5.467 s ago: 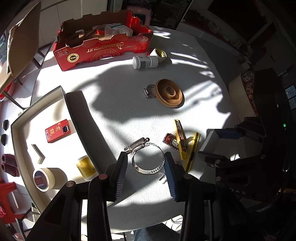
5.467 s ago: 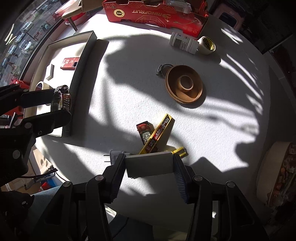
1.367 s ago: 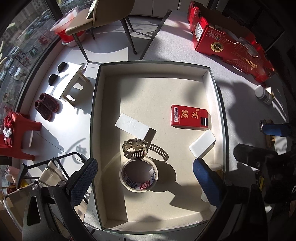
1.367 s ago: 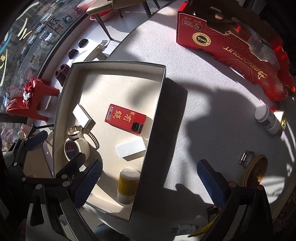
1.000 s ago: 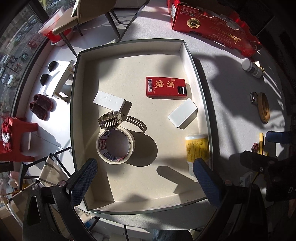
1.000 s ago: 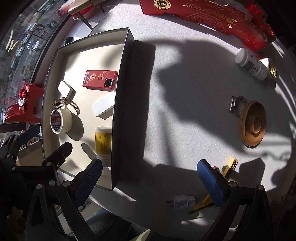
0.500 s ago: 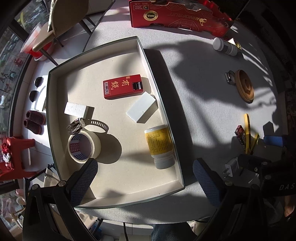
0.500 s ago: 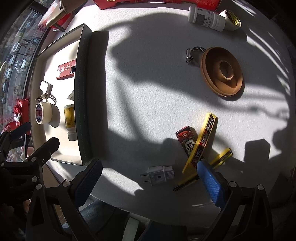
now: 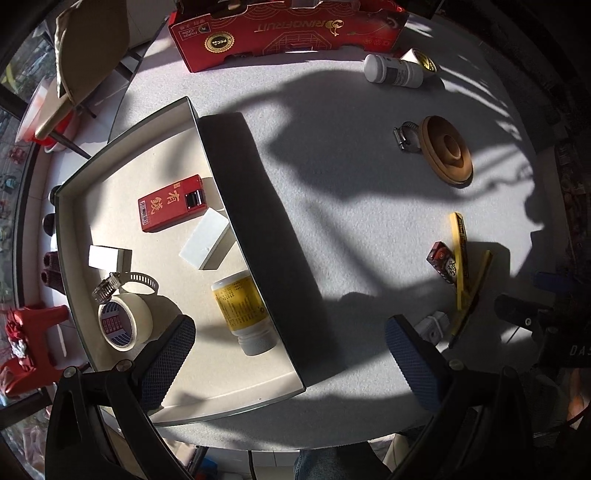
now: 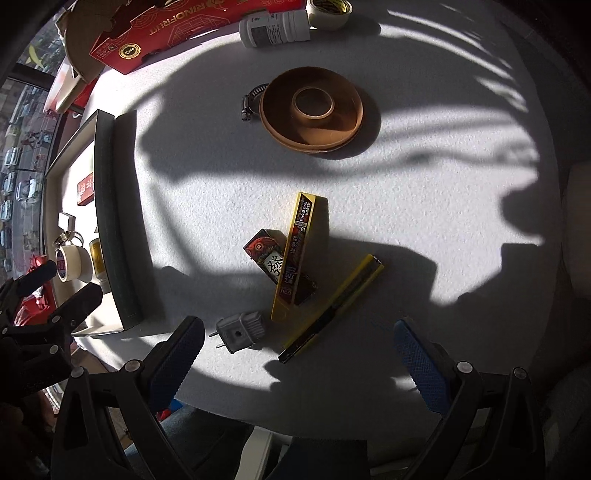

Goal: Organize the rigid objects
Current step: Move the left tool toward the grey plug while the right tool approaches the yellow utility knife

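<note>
While both sets of tongs are hanging spread wide and empty above the white worktop (image 9: 332,184), the left tongs (image 9: 290,338) are hovering over the near right corner of the shallow cream tray (image 9: 236,177) and the right tongs (image 10: 299,345) are hovering over the loose items near the front edge. Sitting inside the tray are a red box (image 9: 171,203), two white blocks (image 9: 205,243) (image 9: 107,257), a yellow-labelled bottle (image 9: 243,306) lying on its side, a roll of masking tape (image 9: 123,323) and a metal hose clamp (image 9: 122,282) leaning against that roll. Lying out on the worktop, just ahead of the right tongs, are a grey plug adapter (image 10: 238,332), a yellow utility knife (image 10: 332,310), a long yellow blade pack (image 10: 295,254) resting across a small dark carton (image 10: 266,253). Farther off, a brown wooden disc (image 10: 312,109) is sitting with a second hose clamp (image 10: 251,98) touching its left rim. At the far edge, a white pill bottle (image 10: 273,27) is lying beside a tape roll (image 10: 328,11), next to a long red cardboard box (image 9: 288,29)
</note>
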Tool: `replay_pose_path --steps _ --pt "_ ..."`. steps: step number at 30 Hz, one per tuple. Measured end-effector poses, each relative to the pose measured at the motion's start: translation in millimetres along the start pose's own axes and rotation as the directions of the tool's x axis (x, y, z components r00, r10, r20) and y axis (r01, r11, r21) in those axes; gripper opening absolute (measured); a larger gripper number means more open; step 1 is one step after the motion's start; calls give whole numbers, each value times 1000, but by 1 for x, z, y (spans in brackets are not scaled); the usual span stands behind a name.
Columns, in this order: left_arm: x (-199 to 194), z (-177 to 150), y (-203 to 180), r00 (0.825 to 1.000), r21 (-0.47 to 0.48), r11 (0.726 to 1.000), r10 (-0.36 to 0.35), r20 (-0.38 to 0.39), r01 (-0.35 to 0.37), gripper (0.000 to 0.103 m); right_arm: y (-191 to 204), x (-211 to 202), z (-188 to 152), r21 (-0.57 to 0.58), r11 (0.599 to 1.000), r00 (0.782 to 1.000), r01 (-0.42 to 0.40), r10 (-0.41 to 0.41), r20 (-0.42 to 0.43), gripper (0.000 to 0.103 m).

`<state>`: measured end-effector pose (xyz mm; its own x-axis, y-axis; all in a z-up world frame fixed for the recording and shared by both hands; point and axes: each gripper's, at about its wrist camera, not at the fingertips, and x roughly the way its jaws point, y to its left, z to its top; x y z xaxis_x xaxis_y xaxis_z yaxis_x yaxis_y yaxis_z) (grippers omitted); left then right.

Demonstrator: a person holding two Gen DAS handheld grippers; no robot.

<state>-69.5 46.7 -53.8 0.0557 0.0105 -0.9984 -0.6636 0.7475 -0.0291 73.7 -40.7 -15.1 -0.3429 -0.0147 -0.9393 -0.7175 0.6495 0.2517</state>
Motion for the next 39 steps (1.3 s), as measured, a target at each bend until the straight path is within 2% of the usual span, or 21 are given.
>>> replay_pose_path --steps 6,9,12,16,19,21,26,29,32,34,39 --pt "13 9 -34 999 78 997 -15 -41 18 103 -52 10 -17 132 991 999 -9 14 -37 103" --pt "23 12 -63 998 166 986 -23 -61 33 103 -69 14 -25 163 987 999 -10 18 -48 103" --pt "36 4 -93 997 279 960 -6 -74 27 103 -80 16 -32 178 984 998 -11 22 -57 103" --pt "47 -17 -129 997 427 904 2 -76 31 103 -91 23 -46 187 982 997 -15 28 -67 103" --pt "58 -28 -146 997 487 874 31 -71 7 103 -97 29 -53 198 980 996 -15 32 -81 103" --pt "69 -29 -154 996 495 869 45 -78 0 103 -96 36 -54 200 980 996 -12 30 -87 103" --pt "88 -24 -151 993 478 876 102 -57 -63 103 -104 40 -68 208 978 996 -17 36 -87 103" --pt "93 -14 -136 992 431 897 124 -32 -98 103 -102 43 -71 205 978 996 -20 38 -83 103" --pt "94 3 -118 994 340 936 103 -30 -87 103 -88 49 -66 202 979 996 -20 37 -82 103" --pt "96 10 -111 995 294 953 87 -49 -69 103 -81 54 -61 209 978 997 -24 38 -64 103" --pt "97 15 -99 996 272 960 79 -46 -64 103 -57 71 -43 202 979 1000 -8 13 -26 103"
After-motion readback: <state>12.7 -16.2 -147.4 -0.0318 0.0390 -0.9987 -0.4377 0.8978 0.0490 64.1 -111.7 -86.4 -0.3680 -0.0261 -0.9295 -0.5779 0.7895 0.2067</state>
